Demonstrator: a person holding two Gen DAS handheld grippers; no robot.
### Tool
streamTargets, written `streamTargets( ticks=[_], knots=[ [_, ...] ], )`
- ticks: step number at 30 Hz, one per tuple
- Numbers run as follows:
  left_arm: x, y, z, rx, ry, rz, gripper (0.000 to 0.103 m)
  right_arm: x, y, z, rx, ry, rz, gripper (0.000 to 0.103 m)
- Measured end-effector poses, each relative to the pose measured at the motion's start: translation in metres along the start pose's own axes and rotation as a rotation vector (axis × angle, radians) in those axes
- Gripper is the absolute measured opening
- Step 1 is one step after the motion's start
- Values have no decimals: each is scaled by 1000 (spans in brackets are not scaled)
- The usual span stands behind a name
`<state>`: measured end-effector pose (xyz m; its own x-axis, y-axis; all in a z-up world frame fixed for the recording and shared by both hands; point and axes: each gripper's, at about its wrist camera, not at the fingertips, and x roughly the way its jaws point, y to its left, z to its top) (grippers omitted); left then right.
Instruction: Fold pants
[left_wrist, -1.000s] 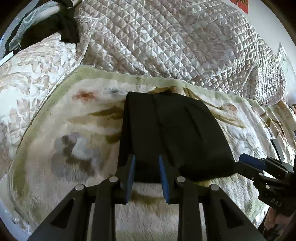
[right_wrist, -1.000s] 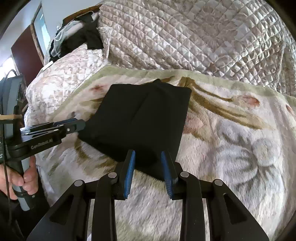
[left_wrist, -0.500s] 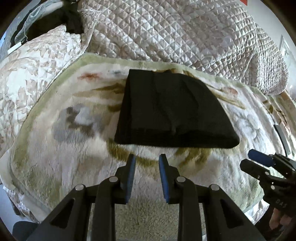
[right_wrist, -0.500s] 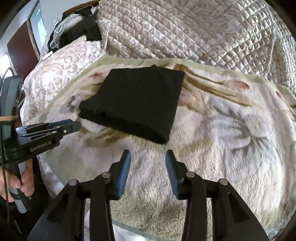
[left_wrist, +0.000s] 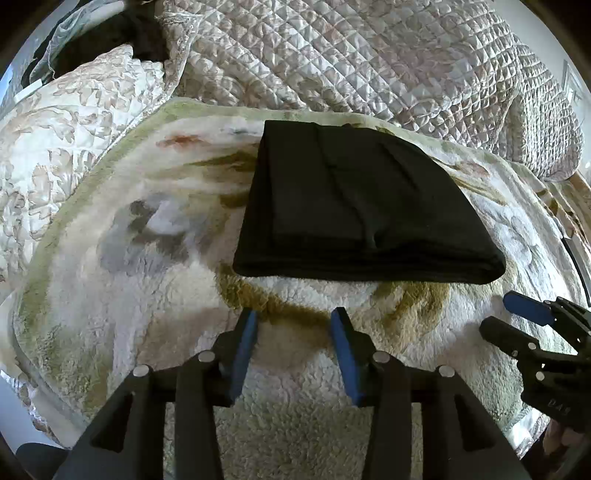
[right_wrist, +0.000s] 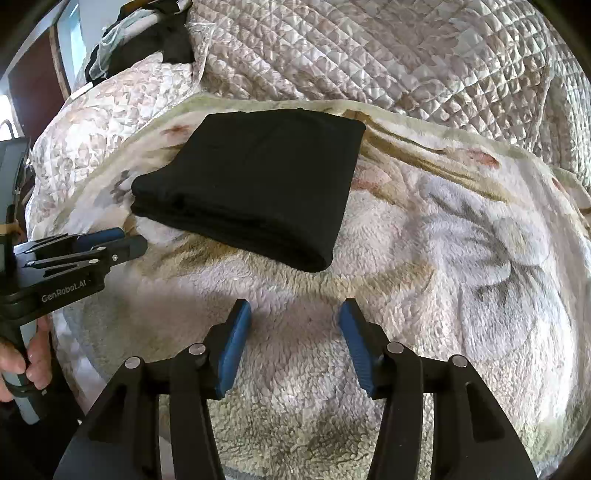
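Left wrist view shows my left gripper (left_wrist: 293, 328) with its blue pads parted and nothing between them; its jaws have just been opening, and only fleece shows in the gap. The black pants (left_wrist: 354, 206) lie folded into a thick, squarish stack on the floral fleece blanket (left_wrist: 110, 295), just beyond my fingertips and not touching them. The layers of the stack run together in the dark cloth, so I cannot count the folds. To the right of the pants my right gripper (left_wrist: 517, 314) pokes in, cut off by the frame edge. From the right wrist view, my right gripper (right_wrist: 293, 321) also stands apart over bare fleece, its jaws likewise just opening, with the pants (right_wrist: 255, 177) beyond and to the left. Left of the pants, the left gripper (right_wrist: 122, 240) is seen side-on, and my hand (right_wrist: 26, 365) on its handle is partly out of frame. Behind the pants, a quilted cover (right_wrist: 369, 55) rises, and a dark heap at its top left is too blurred to name.
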<state>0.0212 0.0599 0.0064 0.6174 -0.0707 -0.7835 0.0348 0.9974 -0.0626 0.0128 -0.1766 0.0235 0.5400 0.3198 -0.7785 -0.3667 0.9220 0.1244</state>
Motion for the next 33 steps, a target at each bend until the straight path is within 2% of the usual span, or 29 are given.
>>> streamTargets(
  ticks=[26,33],
  knots=[
    [3,-2,0,15,0,-33,61,1,2,0,-1,-2,1,57],
    [3,-3,1,21,1,-28,63,1,2,0,0,-2,-1,57]
  ],
)
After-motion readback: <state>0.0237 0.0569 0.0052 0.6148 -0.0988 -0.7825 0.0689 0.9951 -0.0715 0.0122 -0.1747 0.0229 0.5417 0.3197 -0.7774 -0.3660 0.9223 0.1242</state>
